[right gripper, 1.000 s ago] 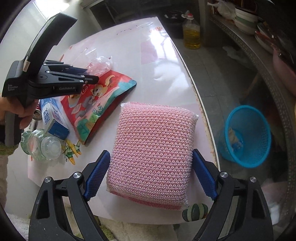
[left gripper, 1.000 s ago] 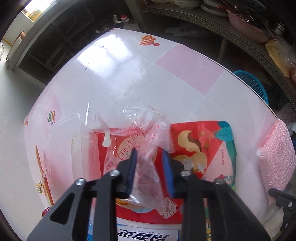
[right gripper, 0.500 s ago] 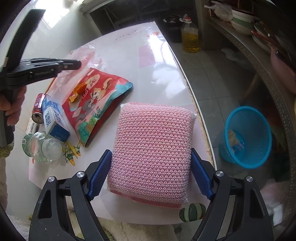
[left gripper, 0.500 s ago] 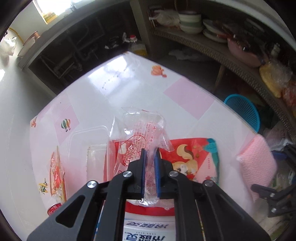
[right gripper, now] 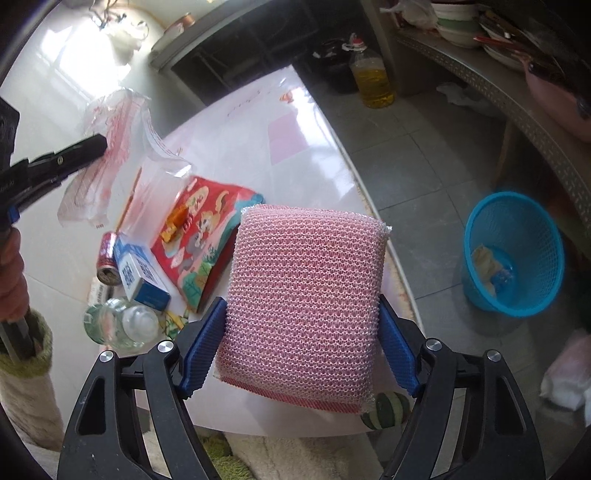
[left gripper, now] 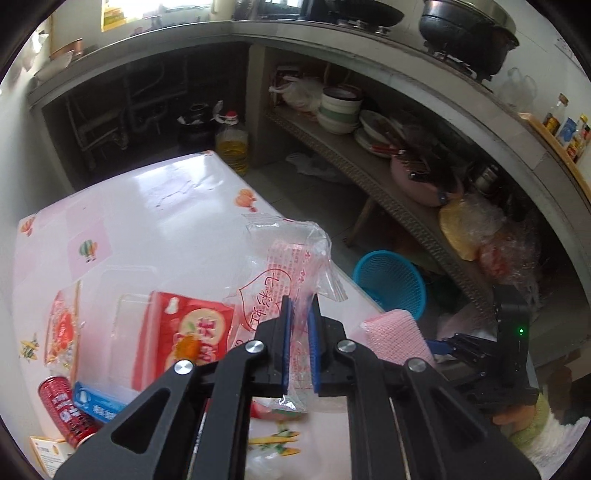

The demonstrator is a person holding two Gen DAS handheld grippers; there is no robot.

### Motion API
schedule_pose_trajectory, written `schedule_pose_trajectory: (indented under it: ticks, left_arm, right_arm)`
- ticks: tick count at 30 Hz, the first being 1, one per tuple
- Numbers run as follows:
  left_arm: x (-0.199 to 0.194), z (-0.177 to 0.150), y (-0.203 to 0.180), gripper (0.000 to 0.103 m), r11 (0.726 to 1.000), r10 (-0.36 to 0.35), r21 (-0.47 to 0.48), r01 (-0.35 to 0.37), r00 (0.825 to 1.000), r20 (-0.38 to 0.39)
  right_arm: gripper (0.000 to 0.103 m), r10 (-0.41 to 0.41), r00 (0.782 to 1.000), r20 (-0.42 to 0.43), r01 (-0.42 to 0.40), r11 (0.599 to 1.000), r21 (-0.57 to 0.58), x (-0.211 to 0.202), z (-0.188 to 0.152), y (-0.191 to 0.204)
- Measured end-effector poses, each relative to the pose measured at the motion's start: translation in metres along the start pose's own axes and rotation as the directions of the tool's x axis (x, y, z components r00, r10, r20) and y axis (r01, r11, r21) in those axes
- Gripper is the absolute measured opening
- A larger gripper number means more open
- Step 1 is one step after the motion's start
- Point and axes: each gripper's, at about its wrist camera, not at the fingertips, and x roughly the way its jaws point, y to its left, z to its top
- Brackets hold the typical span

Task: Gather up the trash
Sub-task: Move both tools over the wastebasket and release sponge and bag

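left gripper (left gripper: 299,347) clamped on plastic bag (left gripper: 291,266); right gripper (right gripper: 299,350) closing on sponge (right gripper: 306,302); bin (right gripper: 517,254) at three o'clock; packets remain.

Left hand-held gripper (left gripper: 300,345) clamps clear plastic bag (left gripper: 291,266) above table (left gripper: 166,206).

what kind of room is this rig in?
Most likely a home kitchen: a black pot on a stove atop the counter, stacked bowls on the shelf below, and a cooking oil bottle on the floor.
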Motion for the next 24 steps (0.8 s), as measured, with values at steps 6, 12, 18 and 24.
schedule_pose_trajectory:
  ticks: [6, 12, 18, 24]
  left_arm:
    - [0.027, 0.022, -0.064, 0.008, 0.992, -0.103, 0.073, 0.105, 0.994, -0.029]
    - [0.085, 0.049, -0.135, 0.008, 0.966, -0.219, 0.105, 0.236, 0.964, -0.153]
    - [0.175, 0.061, -0.207, 0.009, 0.950, -0.220, 0.144, 0.278, 0.920, -0.324]
    - [0.267, 0.064, -0.251, 0.010, 0.955, -0.181, 0.137, 0.264, 0.881, -0.436]
  right_arm:
    - [0.074, -0.041, 0.995, 0.091, 0.027, 0.987, 0.160, -0.037, -0.003, -0.056]
    - [0.074, -0.119, 0.983, 0.142, 0.055, 0.919, 0.391, -0.069, -0.021, -0.142]
    - [0.074, -0.180, 0.975, 0.130, 0.082, 0.836, 0.542, -0.069, -0.040, -0.210]
    - [0.074, -0.226, 0.970, 0.085, 0.128, 0.779, 0.614, -0.045, -0.047, -0.249]
